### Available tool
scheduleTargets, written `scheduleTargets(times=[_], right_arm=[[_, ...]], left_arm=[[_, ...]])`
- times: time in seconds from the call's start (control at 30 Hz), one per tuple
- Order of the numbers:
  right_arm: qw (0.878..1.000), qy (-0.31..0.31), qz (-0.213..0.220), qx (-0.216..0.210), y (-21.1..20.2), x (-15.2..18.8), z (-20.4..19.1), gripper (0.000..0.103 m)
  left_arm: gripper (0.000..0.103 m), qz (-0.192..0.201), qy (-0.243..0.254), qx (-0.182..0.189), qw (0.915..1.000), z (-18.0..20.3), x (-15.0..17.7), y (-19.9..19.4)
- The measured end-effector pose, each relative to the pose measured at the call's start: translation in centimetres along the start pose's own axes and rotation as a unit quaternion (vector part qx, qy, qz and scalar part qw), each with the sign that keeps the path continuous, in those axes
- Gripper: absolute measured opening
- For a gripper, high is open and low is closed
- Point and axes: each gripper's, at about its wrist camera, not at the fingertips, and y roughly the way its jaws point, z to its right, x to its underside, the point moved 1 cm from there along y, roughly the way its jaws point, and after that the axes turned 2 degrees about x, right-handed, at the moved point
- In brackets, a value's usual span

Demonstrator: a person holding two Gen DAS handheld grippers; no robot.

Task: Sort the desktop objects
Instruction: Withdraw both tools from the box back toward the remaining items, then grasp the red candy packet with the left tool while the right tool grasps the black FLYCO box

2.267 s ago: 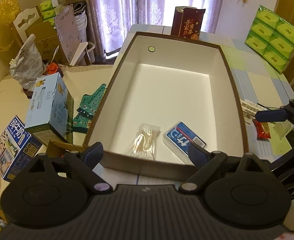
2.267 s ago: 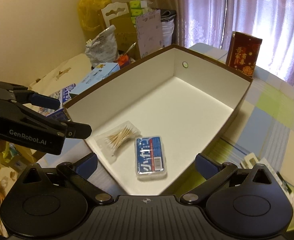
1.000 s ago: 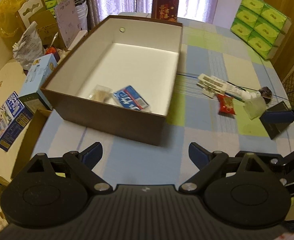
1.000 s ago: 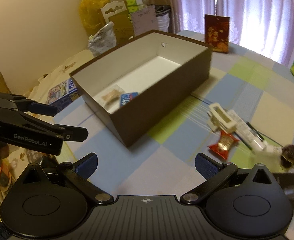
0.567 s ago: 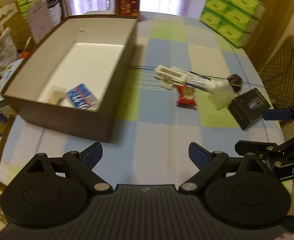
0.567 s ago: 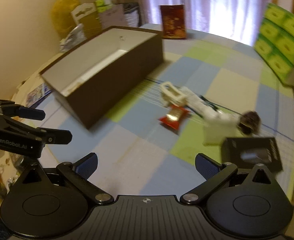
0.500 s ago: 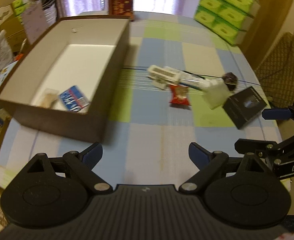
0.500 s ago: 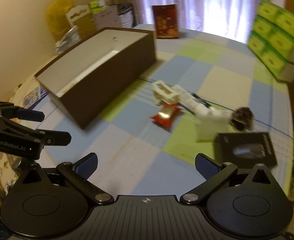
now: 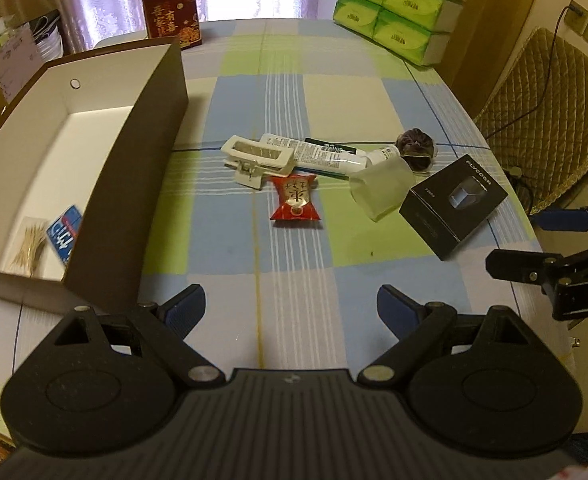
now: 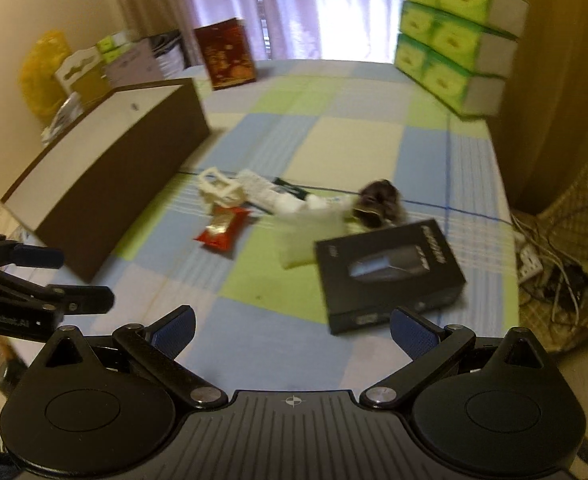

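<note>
Two views split the scene. Left wrist: left gripper [image 9: 290, 308] spread wide, empty; at ten o'clock the brown box [image 9: 150, 152] shows a cotton-swab packet [image 9: 28, 244] inside. Right wrist, blurred: right gripper [image 10: 292, 328] gaping, empty; black carton [image 10: 389, 268] at one o'clock; box interior hidden.

Black tongs [image 9: 290, 308], blue ribbed pads [image 9: 391, 312], silver pivot screws

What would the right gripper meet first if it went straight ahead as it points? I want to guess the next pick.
Probably the black rectangular product box: it lies just ahead of the open right gripper, slightly right of centre. Depth is uncertain in this blurred view.
</note>
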Motion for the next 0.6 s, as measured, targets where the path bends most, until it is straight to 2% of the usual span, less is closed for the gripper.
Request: scheduleTargets(times=[0.1,0.27,0.43,0.5,0.6], right_arm=[[1.000,0.025,-0.010,0.011,1.1,0.0,1.3,0.101],[0.991,0.128,-0.030,0.024,3.0,-0.7,4.1,0.101],[0.969,0.241,-0.043,0.042,5.4,-1.2,6.7,0.101],[0.960,0.275,-0.045,0.036,6.1,-1.4,7.3,0.101],[0.939,0.339,-0.041,0.041,6.9,-1.9,8.3,0.101]], left_arm=[[0.091,-0.003,0.006,-0.005,1.0000,0.2,-0.6,1.0],[0.091,-0.009,0.015,-0.008,0.9998,0.2,-1.8,2.7],[0.091,-0.016,0.023,-0.015,0.9995,-0.3,-3.3,4.5],[0.091,-0.021,0.025,-0.016,0.9993,-0.5,-3.7,5.1],[0.091,-0.028,0.032,-0.018,0.9989,-0.9,-4.4,5.9]])
